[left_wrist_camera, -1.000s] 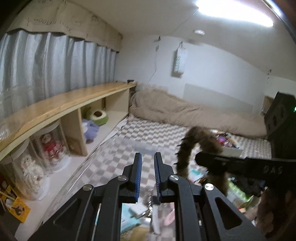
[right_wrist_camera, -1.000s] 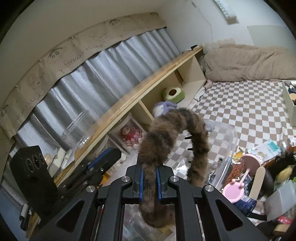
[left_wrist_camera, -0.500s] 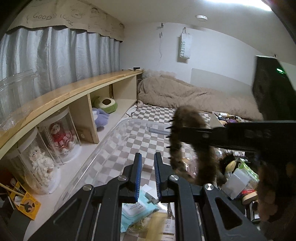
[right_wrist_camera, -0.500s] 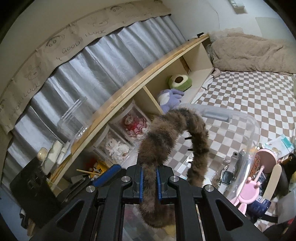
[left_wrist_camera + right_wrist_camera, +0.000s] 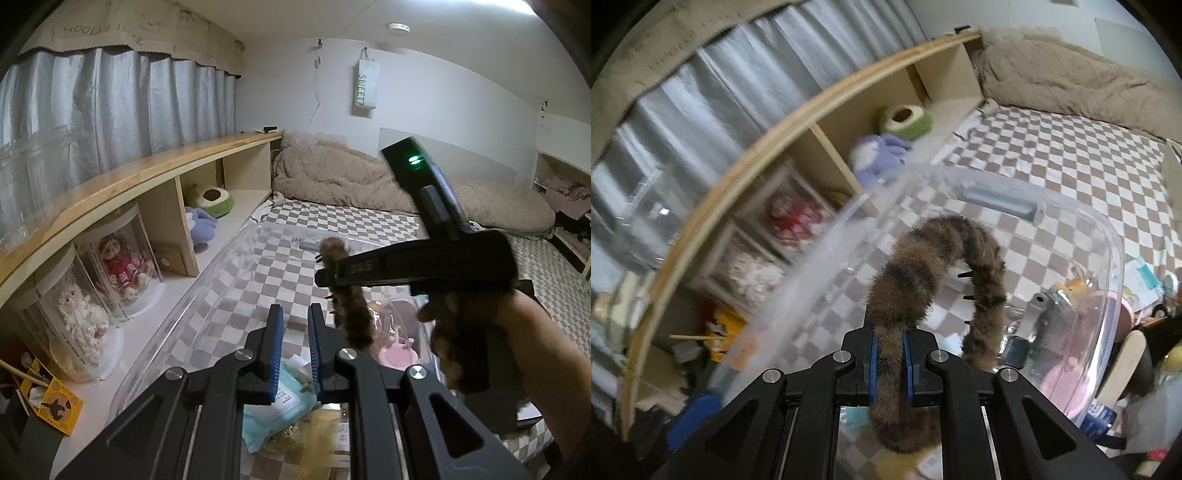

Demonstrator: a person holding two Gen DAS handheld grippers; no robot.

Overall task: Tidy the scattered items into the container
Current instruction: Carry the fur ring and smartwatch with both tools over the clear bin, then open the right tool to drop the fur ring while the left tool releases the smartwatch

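Your right gripper (image 5: 888,360) is clamped on a furry brown headband (image 5: 934,266), its blue pads pressing one end of the band while the rest arches up and over toward 1 o'clock, small black teeth showing on the inner curve. In the right wrist view the headband hangs over the open mouth of the clear plastic container (image 5: 1108,236), whose rim sweeps from 10 o'clock round to 3 o'clock. A pink item and other clutter lie against the container's wall at 3 o'clock.

Your left gripper (image 5: 295,345) holds nothing; its jaws are drawn in to a narrow gap, empty between the blue pads. From the left wrist view, the right gripper sits at 2 o'clock with your hand (image 5: 517,332) on its handle, the headband dangling below its fingers. A pale blue wipes packet (image 5: 280,410) lies inside the container at 6 o'clock, just under the left jaws.
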